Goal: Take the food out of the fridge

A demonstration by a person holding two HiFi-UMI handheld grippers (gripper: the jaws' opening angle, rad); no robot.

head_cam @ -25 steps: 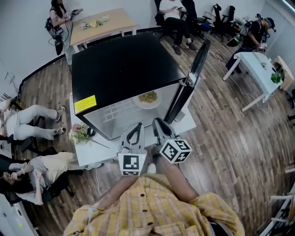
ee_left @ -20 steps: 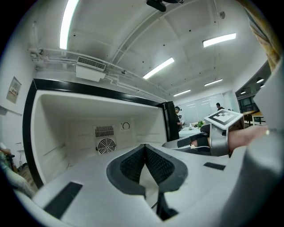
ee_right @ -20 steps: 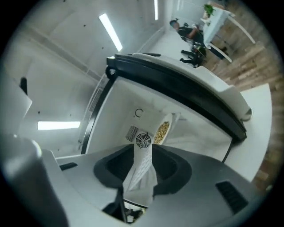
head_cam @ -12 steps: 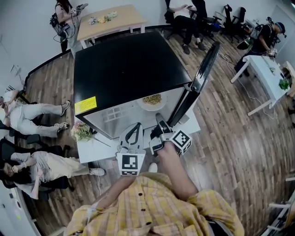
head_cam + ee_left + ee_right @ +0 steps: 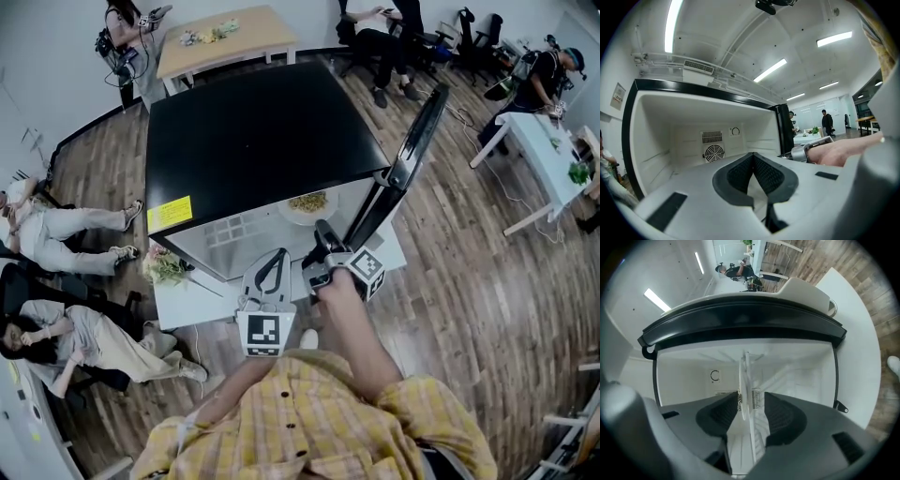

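Observation:
A black fridge [image 5: 253, 131] stands with its door [image 5: 408, 150] swung open to the right. Inside, a white plate of food [image 5: 307, 203] rests on a white wire shelf [image 5: 754, 437]. My right gripper [image 5: 322, 232] is rolled on its side at the fridge's opening, pointing at the plate. In the right gripper view its jaws [image 5: 751, 399] are opening, and the plate [image 5: 741, 380] shows edge-on between them with no pad pressing on it. My left gripper [image 5: 277, 257] hovers just left of it, before the opening, shut with nothing held [image 5: 753, 155].
The fridge sits on a white table [image 5: 187, 305] with a bunch of flowers [image 5: 161, 267] at its left edge. People sit on the floor at the left [image 5: 56, 234]. A wooden table [image 5: 225, 37] stands behind and a white table [image 5: 530, 141] at the right.
My right gripper rolled onto its side, moved forward to the fridge's opening towards the plate, and opened its jaws. The left gripper stayed where it was.

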